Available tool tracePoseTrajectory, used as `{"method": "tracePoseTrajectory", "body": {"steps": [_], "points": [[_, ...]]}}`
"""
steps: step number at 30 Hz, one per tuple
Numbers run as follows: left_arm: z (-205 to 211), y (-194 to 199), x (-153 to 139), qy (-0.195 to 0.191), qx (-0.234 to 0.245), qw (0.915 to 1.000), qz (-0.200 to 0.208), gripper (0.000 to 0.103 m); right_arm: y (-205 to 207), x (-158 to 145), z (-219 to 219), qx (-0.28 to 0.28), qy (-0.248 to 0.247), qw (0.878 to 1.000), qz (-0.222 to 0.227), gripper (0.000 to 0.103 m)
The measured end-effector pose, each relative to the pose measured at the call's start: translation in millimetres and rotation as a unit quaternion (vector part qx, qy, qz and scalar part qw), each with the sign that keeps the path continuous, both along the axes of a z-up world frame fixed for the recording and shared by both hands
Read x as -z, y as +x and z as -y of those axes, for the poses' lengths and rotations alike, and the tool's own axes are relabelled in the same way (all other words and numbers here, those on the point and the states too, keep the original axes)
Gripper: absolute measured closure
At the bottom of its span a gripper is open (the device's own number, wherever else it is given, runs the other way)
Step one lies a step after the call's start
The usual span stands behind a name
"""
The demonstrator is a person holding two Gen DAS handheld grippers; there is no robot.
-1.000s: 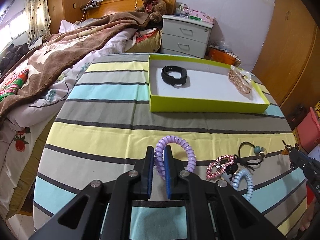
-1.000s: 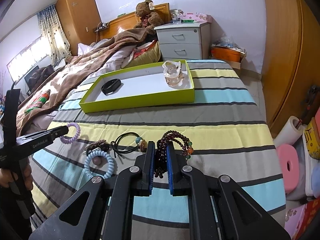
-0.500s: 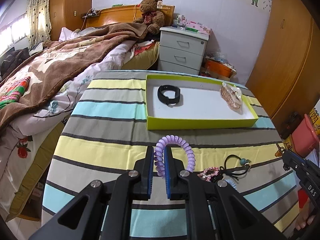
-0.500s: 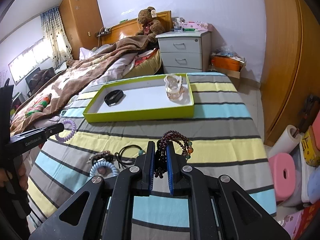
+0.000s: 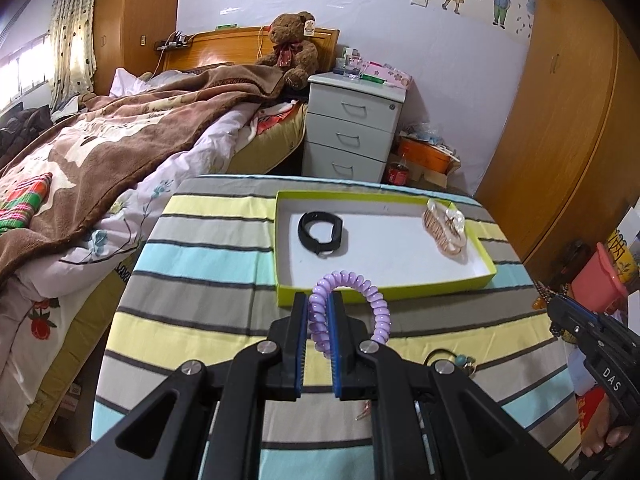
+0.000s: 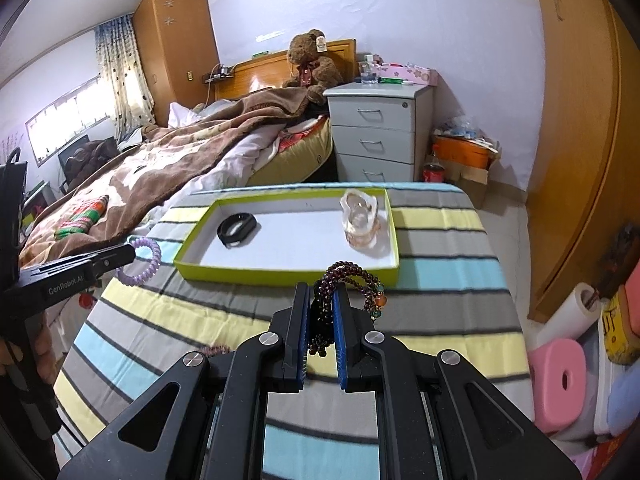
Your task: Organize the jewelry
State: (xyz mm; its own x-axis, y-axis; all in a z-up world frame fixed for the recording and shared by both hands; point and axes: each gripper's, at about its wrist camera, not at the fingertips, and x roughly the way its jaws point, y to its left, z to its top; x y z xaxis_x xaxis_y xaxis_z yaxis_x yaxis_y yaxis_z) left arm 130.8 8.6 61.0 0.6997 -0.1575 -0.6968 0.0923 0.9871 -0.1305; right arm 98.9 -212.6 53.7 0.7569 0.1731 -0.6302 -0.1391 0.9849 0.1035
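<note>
The left tongs (image 5: 319,312) are clenched on a purple spiral hair tie (image 5: 348,307), whose coil arcs up and off to the right of the blue pads, clear of the tabletop (image 5: 208,256). The right tongs (image 6: 322,304) are clenched on a dark beaded bracelet (image 6: 352,280); its loops bulge to the right of the pads, with an orange bead and a green bead hanging at that side, and a short strand dangles between the pads.

Just ahead of both pairs of tongs lies a shallow lime-green tray (image 5: 384,292) with a white floor, its near wall almost under the held pieces. Inside it, a black band (image 5: 320,234) lies toward the left end and a pale pink hair claw (image 5: 446,232) sits at the right end, the two well apart.

Below and to the right of the left tongs, on the striped cloth, a black cord with a turquoise bead (image 5: 452,360) peeks out from behind the tong arm. Further right, the right tongs enter the left camera's view, held in a hand (image 5: 604,436). In the right camera's view the left tongs appear at the far left with the purple tie at their tip.

Beyond the tabletop stand a bed (image 5: 100,152) with a brown blanket, a teddy bear (image 5: 292,48) and a white nightstand (image 5: 352,128).
</note>
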Motion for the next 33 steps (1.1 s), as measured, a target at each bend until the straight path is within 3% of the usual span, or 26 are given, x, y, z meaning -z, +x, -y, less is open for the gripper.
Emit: {"method": "tracePoseTrajectory", "body": {"steps": [13, 33], "points": [[10.9, 44.9, 2.4, -0.020, 0.008, 0.9997, -0.010, 0.093, 70.5, -8.3, -15.2, -0.034, -0.013, 0.999, -0.003, 0.092], [21.5, 98.3, 40.1, -0.026, 0.004, 0.9982, -0.054, 0.093, 175.6, 29.2, -33.3, -0.073, -0.014, 0.995, -0.066, 0.092]]}}
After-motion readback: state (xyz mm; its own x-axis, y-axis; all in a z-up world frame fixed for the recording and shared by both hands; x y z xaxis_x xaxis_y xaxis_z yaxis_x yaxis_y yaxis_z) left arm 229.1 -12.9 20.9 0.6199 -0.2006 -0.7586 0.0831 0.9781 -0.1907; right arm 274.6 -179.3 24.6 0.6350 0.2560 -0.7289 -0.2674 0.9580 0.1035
